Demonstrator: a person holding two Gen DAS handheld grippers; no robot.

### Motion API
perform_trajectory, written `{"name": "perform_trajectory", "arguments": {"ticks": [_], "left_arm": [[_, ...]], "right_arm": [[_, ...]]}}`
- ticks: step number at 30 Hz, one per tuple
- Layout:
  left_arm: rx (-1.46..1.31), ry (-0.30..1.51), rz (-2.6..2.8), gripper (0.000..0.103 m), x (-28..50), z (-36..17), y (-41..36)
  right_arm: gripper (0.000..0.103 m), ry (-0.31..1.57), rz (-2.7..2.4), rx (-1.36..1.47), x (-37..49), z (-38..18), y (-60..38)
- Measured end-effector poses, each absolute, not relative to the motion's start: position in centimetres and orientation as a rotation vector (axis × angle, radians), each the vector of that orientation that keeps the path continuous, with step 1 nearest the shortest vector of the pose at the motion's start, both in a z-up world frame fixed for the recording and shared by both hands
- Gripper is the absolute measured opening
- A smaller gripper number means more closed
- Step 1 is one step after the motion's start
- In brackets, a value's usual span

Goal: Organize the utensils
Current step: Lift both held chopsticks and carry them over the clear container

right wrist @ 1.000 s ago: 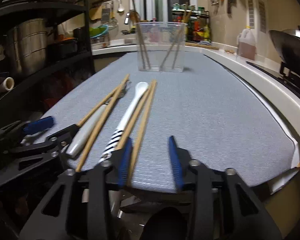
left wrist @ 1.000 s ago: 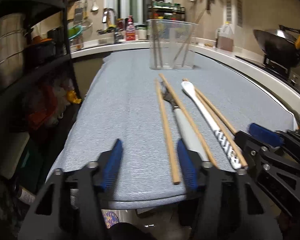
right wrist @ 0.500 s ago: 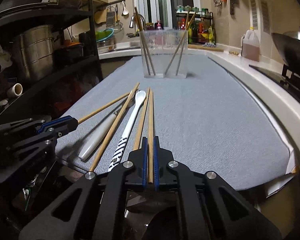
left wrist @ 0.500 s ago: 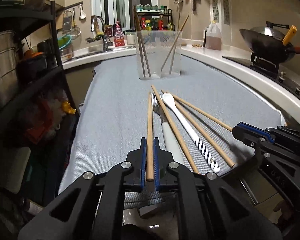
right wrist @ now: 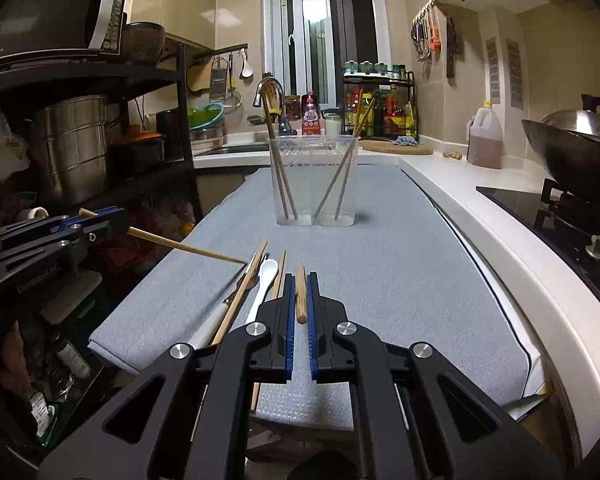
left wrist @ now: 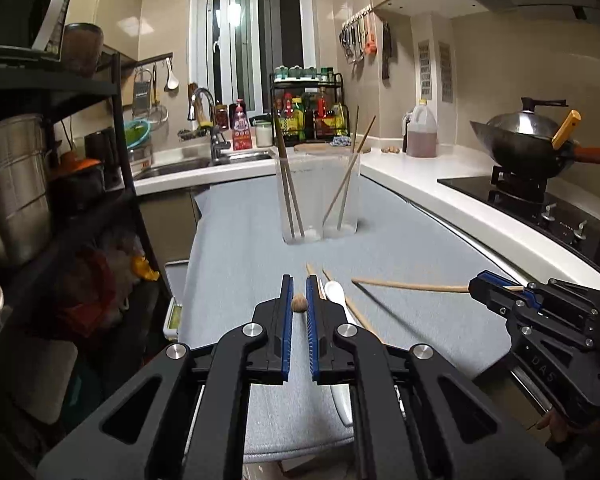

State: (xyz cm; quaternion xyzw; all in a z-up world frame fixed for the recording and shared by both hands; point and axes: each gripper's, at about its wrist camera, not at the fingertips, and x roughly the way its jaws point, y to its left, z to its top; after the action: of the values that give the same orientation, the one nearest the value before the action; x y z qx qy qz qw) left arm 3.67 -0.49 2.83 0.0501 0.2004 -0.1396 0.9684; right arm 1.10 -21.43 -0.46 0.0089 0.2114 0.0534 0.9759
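Left tongs (left wrist: 299,298) closed on a chopstick (left wrist: 299,303), right tongs (right wrist: 299,294) on another chopstick (right wrist: 300,296), both chopsticks raised off the grey mat (right wrist: 400,280).

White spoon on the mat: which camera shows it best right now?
The right wrist view: the white spoon shows bowl and most of its handle beside the right claw. In the left wrist view the left claw hides all but its bowl.

The left claw (right wrist: 108,222) body seemingly reads "GenRobot.AI"

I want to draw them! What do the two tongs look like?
Both are black plastic with cut-out holes, silver round screws and ribbed blue pads. The left tongs match the right tongs. Faint pale lettering marks each one's side.
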Motion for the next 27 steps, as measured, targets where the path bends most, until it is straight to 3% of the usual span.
{"name": "perform_trajectory", "arguments": {"ticks": [27], "left_arm": [[0.043, 0.355, -0.321, 0.007, 7.6, 10.8, -0.7]], "right_arm": [[0.006, 0.344, 0.149, 0.087, 5.7, 7.9, -22.9]]}}
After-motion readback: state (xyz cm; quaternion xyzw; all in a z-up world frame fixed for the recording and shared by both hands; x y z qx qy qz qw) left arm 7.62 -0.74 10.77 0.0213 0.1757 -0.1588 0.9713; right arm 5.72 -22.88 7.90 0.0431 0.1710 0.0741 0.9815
